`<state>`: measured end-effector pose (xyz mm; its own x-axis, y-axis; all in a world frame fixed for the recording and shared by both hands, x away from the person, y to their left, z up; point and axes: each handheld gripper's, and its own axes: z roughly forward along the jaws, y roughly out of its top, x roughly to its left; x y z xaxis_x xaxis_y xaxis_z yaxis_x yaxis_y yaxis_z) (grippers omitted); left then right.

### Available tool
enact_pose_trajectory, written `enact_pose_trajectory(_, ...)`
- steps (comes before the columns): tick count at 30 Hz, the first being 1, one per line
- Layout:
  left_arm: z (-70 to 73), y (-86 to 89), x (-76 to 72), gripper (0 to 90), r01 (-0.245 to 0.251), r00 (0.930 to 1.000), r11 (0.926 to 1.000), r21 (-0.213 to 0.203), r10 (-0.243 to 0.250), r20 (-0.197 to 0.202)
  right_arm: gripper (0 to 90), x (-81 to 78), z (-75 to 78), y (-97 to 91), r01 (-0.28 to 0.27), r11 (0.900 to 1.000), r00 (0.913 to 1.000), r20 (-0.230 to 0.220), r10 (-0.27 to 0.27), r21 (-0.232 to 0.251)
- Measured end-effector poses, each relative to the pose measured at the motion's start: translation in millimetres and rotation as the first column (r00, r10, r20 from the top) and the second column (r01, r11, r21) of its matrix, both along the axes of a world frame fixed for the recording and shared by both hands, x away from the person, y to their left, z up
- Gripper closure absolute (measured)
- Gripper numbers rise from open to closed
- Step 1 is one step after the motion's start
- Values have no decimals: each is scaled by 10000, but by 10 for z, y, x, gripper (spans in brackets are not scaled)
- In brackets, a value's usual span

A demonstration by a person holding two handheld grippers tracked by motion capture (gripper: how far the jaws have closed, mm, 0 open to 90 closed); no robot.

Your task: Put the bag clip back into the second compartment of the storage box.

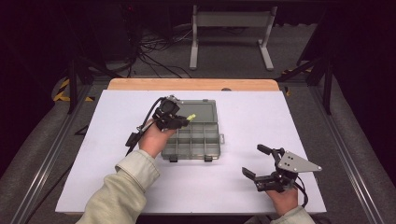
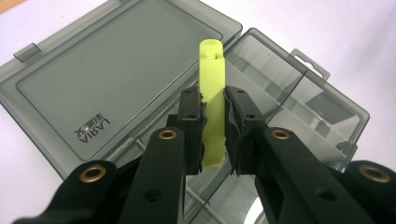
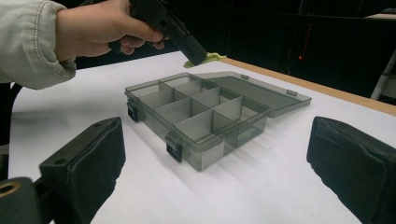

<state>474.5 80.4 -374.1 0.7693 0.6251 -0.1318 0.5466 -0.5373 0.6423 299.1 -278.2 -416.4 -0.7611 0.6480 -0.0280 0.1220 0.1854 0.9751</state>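
The left tool (image 2: 214, 135) clenches a yellow-green clip (image 2: 212, 100) above the open compartment box (image 1: 212, 140) on the counter (image 1: 261, 112), the right tool (image 1: 264, 164) rests released, and a tilted release could likely drop the clip onto a divider.

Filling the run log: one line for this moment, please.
left gripper: shut on green piece, over open box | right gripper: open, apart from box, above table | box compartments: look bare
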Motion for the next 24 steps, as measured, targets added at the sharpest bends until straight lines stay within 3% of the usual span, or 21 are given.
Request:
enact_pose_trajectory(10,-77,6,21,772,-76,9985,9999,126,83,-543,51,0,-3,-5,24,10000,10000,-48,-24,49)
enact_pose_trajectory(24,-179,18,38,772,-101,9956,9998,175,117,-928,51,3,-3,-3,3,10000,10000,-17,-3,11)
